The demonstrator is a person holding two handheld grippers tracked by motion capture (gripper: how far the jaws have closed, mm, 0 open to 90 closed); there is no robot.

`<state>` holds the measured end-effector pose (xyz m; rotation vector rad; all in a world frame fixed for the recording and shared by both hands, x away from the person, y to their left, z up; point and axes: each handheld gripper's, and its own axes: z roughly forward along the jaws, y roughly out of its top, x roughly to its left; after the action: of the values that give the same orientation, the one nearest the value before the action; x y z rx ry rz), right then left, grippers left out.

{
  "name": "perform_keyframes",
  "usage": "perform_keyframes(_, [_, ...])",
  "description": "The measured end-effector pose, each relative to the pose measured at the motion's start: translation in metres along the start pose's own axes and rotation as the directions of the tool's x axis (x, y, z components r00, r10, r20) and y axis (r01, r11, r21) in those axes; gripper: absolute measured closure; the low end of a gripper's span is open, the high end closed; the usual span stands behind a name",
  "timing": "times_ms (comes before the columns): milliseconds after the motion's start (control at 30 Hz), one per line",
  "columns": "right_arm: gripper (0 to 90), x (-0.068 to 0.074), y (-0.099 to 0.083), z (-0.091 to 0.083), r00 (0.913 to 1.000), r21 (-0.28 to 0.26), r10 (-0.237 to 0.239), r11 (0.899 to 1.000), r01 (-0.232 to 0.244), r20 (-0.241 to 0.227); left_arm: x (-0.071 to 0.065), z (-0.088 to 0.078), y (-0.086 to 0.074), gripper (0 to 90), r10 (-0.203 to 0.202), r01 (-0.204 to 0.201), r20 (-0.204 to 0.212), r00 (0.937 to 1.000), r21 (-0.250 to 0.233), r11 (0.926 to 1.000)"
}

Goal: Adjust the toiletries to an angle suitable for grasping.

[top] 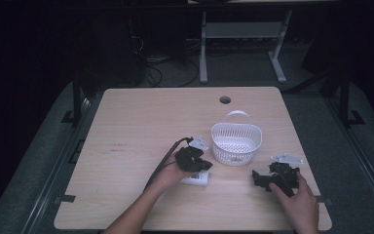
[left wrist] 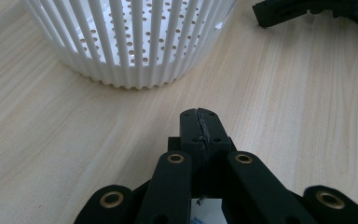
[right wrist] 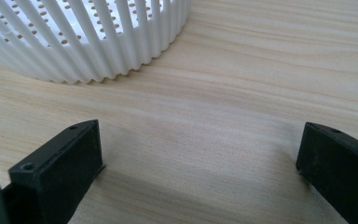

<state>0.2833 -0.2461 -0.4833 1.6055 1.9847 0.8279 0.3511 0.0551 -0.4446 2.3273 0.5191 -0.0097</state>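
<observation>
Nearest in the high view: two forearms entering from the bottom edge, each hand on a black gripper. Left gripper (top: 195, 159) low over the table (top: 141, 122), just left of the basket (top: 236, 143), above a small white box (top: 197, 179) that peeks out under the hand. Right gripper (top: 272, 176) resting near the table's right edge, to the lower right of the basket, well apart from the left one.

Left gripper (left wrist: 200, 122), in its own view: jaws pressed flat together, nothing between them, tips pointed at the basket's ribbed wall (left wrist: 135, 56) a little ahead; a sliver of the white box (left wrist: 208, 212) visible beneath the jaw links; the right gripper (left wrist: 307, 9) lying farther off at top right.

Right gripper (right wrist: 200, 154), in its own view: jaws spread wide, bare wood between them, holding nothing; basket wall (right wrist: 88, 42) ahead at upper left.

Seen from above alone: basket's looped handle on its far side, perforated floor, and a round hole (top: 225, 100) in the tabletop beyond.
</observation>
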Motion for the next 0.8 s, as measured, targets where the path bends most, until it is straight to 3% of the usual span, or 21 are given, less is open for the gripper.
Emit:
perform_keyframes(267, [0.0, 0.0, 0.0, 0.0, 1.0, 0.0, 0.0, 1.0, 0.0, 0.0, -0.003, -0.004, 0.0, 90.0, 0.002, -0.002, 0.006, 1.0, 0.0, 1.0])
perform_keyframes(567, [0.0, 0.0, 0.0, 0.0, 1.0, 0.0, 0.0, 1.0, 0.0, 0.0, -0.009, 0.002, -0.002, 90.0, 0.018, -0.018, 0.014, 0.9997, 0.035, 0.9992])
perform_keyframes(800, [0.0, 0.0, 0.0, 0.0, 1.0, 0.0, 0.001, 1.0, -0.001, 0.0, -0.016, -0.003, -0.006, 90.0, 0.027, -0.028, 0.02, 0.9994, 0.051, 0.9983])
